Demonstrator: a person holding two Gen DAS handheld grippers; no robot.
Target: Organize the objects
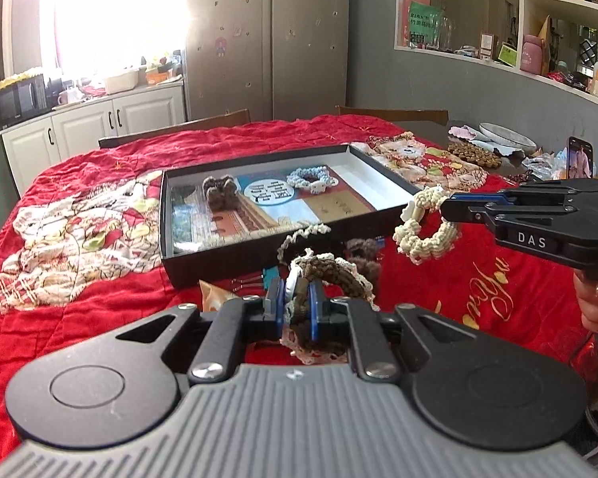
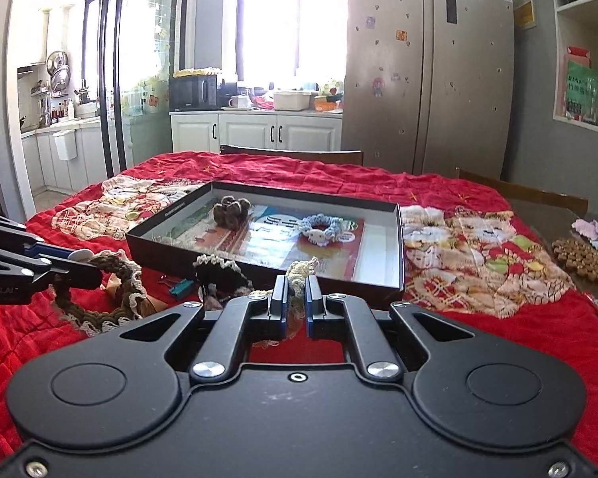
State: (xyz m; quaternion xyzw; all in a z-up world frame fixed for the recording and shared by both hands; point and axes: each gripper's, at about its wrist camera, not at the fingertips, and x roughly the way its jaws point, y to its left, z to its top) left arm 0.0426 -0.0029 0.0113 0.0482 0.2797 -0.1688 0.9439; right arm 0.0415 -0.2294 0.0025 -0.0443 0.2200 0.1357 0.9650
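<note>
My left gripper (image 1: 295,287) is shut on a brown crocheted scrunchie with a cream lace edge (image 1: 331,269), held just above the red cloth. The right wrist view shows that gripper (image 2: 85,265) at the left with the brown scrunchie (image 2: 99,302) hanging from it. My right gripper (image 2: 296,285) is shut on a cream crocheted scrunchie (image 2: 302,269). In the left wrist view it (image 1: 444,208) holds the cream scrunchie (image 1: 424,225) near the right front corner of the shallow black box (image 1: 167,239). Inside the box (image 2: 159,251) lie a fuzzy brown scrunchie (image 1: 219,191) and a pale blue one (image 1: 311,177).
A dark fuzzy scrunchie (image 2: 219,277), a blue clip (image 2: 181,286) and black binder clips lie on the red quilt (image 2: 478,330) before the box. A bead mat (image 1: 474,153), a plate (image 1: 506,133) and a phone (image 1: 580,157) crowd the far right. A person's hand (image 1: 596,302) grips the right handle.
</note>
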